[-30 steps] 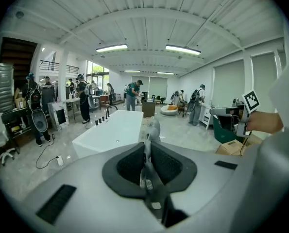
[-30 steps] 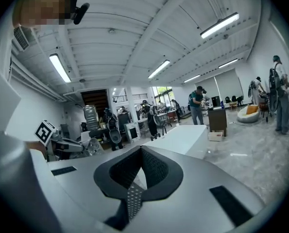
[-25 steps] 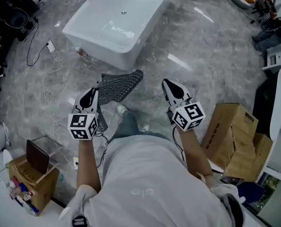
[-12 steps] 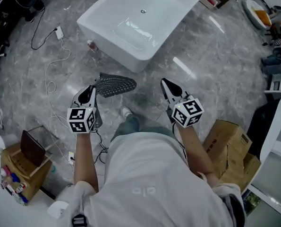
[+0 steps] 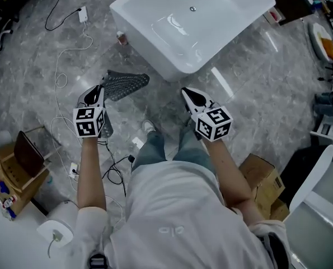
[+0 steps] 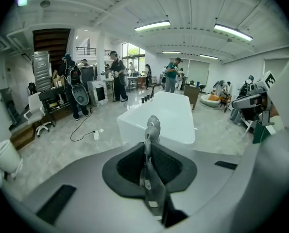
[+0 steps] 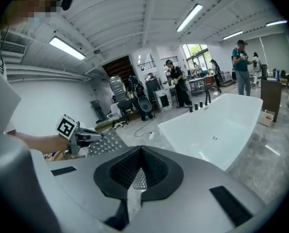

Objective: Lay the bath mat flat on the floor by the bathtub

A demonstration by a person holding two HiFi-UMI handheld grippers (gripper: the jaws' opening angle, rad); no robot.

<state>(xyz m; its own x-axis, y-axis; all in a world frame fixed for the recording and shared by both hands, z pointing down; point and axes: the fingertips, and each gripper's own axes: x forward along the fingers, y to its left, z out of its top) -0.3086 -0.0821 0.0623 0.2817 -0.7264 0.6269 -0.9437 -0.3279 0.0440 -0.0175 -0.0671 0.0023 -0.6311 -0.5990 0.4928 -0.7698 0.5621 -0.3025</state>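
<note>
The grey dotted bath mat [image 5: 126, 83] hangs off the floor in front of the white bathtub [image 5: 194, 27]. My left gripper [image 5: 103, 86] is shut on its near edge. A fold droops beside the marker cube. In the left gripper view the mat [image 6: 151, 127] stands edge-on between the jaws, with the tub [image 6: 159, 115] beyond. My right gripper [image 5: 184, 91] is to the right of the mat, apart from it, its tips together. The right gripper view shows the mat [image 7: 104, 142] at the left gripper [image 7: 92, 136], and a pale dotted sliver in its own slit [image 7: 140, 148].
White cables and a power strip [image 5: 79, 15] run over the marble floor at left. A small bottle [image 5: 120, 38] stands by the tub's corner. Cardboard boxes [image 5: 261, 178] sit at right, a wooden crate [image 5: 15, 172] at left. People [image 6: 117, 76] stand far behind the tub.
The person has stepped closer to the tub, which now lies further right in view. Both grippers came along, and the mat in the left one looks flatter and shorter.
</note>
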